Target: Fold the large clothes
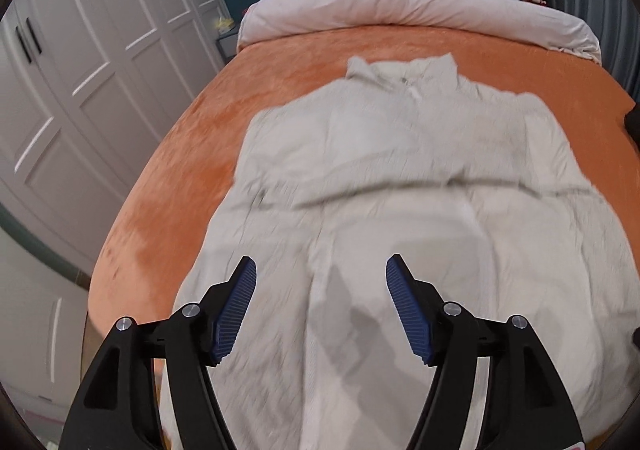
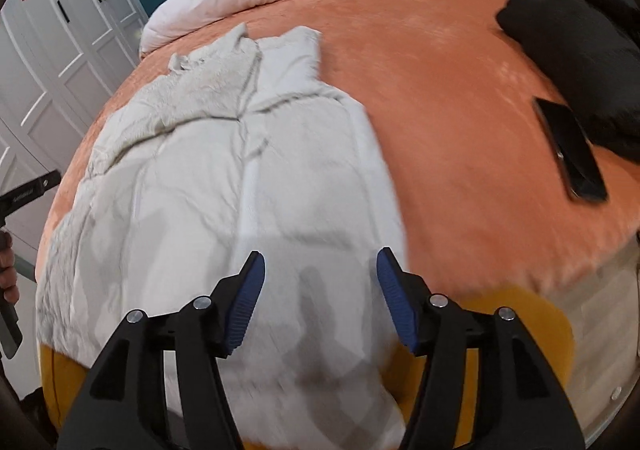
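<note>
Here I have the white garment (image 1: 400, 186) spread flat on the orange bed (image 1: 168, 178), collar toward the rolled pale duvet (image 1: 400, 6), its near hem cut off under both rigs and its weave smeared by blur. My left gripper (image 1: 321, 306) and right gripper (image 2: 320, 298) both hover above the lower cloth with jaws spread wide, holding nothing. In the right wrist view a dark phone (image 2: 572, 150) lies beside a black bundle (image 2: 576, 58) I cannot identify.
</note>
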The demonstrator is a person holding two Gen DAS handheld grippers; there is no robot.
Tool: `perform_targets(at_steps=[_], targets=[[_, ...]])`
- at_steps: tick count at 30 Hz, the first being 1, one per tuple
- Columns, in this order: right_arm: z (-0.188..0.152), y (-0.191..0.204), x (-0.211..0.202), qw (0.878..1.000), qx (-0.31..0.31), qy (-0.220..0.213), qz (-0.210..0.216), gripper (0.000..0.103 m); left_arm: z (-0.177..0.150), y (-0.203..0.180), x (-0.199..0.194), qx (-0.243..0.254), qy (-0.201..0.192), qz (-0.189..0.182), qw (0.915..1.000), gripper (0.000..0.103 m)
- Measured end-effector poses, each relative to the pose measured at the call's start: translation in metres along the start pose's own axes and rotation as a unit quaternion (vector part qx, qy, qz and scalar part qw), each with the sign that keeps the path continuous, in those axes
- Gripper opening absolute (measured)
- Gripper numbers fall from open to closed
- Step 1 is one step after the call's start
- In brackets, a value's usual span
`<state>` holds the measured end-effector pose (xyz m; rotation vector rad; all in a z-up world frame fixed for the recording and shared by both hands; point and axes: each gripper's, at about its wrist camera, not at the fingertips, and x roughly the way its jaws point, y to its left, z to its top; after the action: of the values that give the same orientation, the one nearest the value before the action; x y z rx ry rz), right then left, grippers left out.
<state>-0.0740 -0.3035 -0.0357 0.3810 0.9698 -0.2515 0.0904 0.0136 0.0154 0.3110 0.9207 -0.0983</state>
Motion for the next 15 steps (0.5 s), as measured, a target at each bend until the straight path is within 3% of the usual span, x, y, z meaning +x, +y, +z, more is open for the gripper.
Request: perform_targets(at_steps=[7,15], targets=[[-0.040,-0.021,-0.019,1.000,0.020,0.021,-0.009,0.064,-0.056,0.043,-0.001,-0.036,0.046,0.004,0.9983,0.070],[-0.058,-0.031,-0.018,0.997,0.054,0.044,0.022,0.068,-0.119,0.121,0.019,-0.130,0.116,0.023,0.9846,0.075]])
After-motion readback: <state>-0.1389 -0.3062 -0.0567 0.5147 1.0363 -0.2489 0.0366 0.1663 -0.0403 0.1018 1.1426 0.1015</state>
